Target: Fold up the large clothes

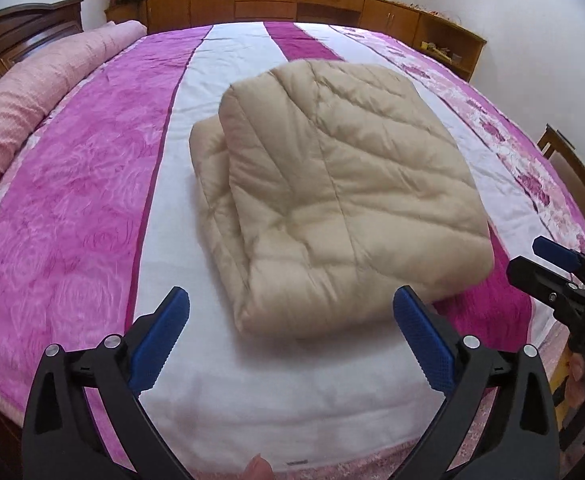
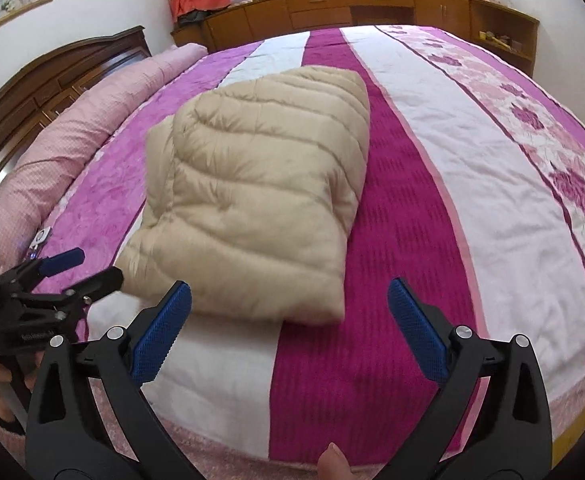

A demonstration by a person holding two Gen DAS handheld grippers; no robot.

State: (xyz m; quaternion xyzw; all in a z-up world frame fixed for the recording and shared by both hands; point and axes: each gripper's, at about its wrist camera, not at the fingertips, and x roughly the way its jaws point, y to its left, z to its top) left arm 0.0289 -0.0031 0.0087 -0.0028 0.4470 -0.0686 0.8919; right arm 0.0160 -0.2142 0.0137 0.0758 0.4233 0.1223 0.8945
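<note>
A beige quilted down jacket (image 1: 332,196) lies folded into a thick rectangular bundle on the striped bed; it also shows in the right wrist view (image 2: 260,200). My left gripper (image 1: 290,312) is open and empty, held just in front of the bundle's near edge. My right gripper (image 2: 288,304) is open and empty, just short of the bundle's near right corner. The right gripper shows at the right edge of the left wrist view (image 1: 540,264), and the left gripper shows at the left edge of the right wrist view (image 2: 80,268).
The bed cover (image 1: 92,200) has magenta, white and floral stripes. A rolled pink quilt (image 1: 24,112) lies along the wooden headboard (image 2: 52,76) on the left. Wooden cabinets (image 1: 272,4) stand behind the bed. A wooden chair (image 1: 572,172) stands at the right.
</note>
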